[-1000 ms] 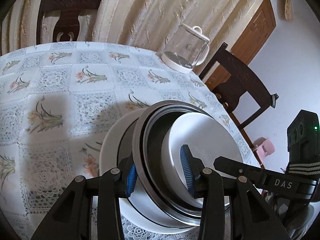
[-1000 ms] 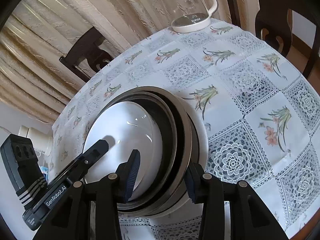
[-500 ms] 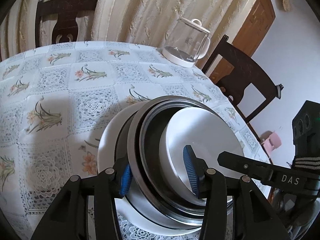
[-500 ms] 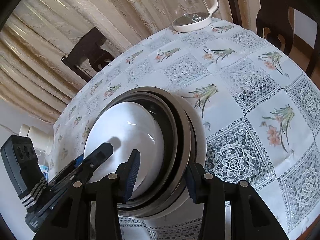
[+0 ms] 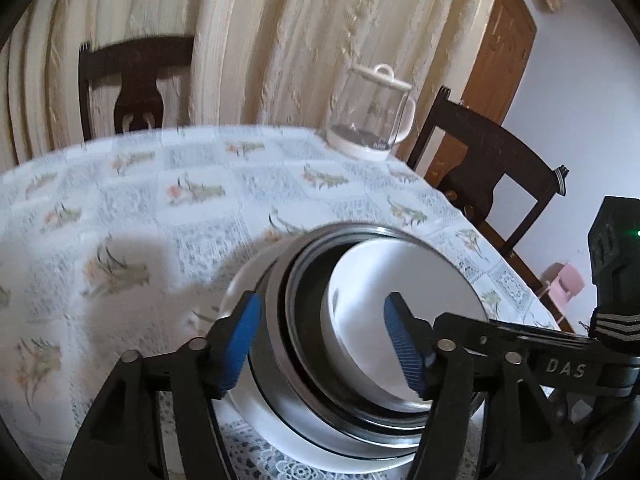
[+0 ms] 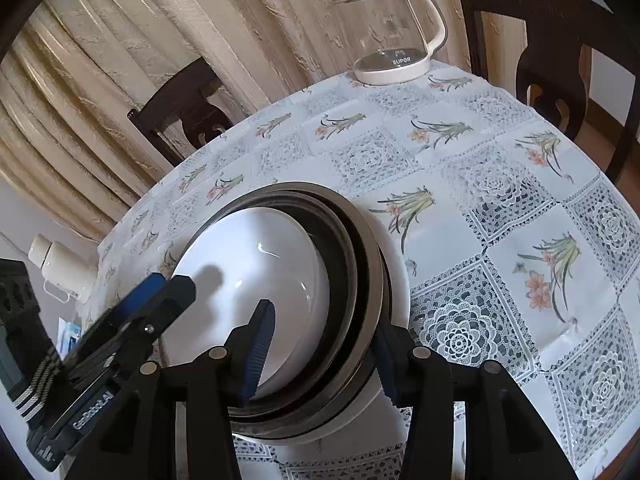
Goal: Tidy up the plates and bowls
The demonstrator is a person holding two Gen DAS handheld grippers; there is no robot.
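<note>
A stack stands on the tablecloth: a white plate (image 5: 240, 292) (image 6: 398, 280) at the bottom, nested steel bowls (image 5: 278, 320) (image 6: 362, 264) on it, and a white bowl (image 5: 400, 276) (image 6: 248, 248) inside them. My left gripper (image 5: 324, 344) is open and straddles the stack's left rim, one blue pad outside the steel bowl and the other over the white bowl. My right gripper (image 6: 320, 356) is open across the opposite rim, its left pad inside the white bowl and its right pad low beside the steel bowl and plate. Each gripper shows in the other's view.
A glass kettle (image 5: 372, 116) (image 6: 392, 32) on a white base stands at the table's far edge. Dark wooden chairs (image 5: 136, 80) (image 5: 500, 168) (image 6: 560, 40) ring the round table. A white flask (image 6: 60, 268) sits off the table's left side. Curtains hang behind.
My left gripper's jaws have spread wider and its view has swung upward, blurred by motion. The right gripper and the stack have barely shifted.
</note>
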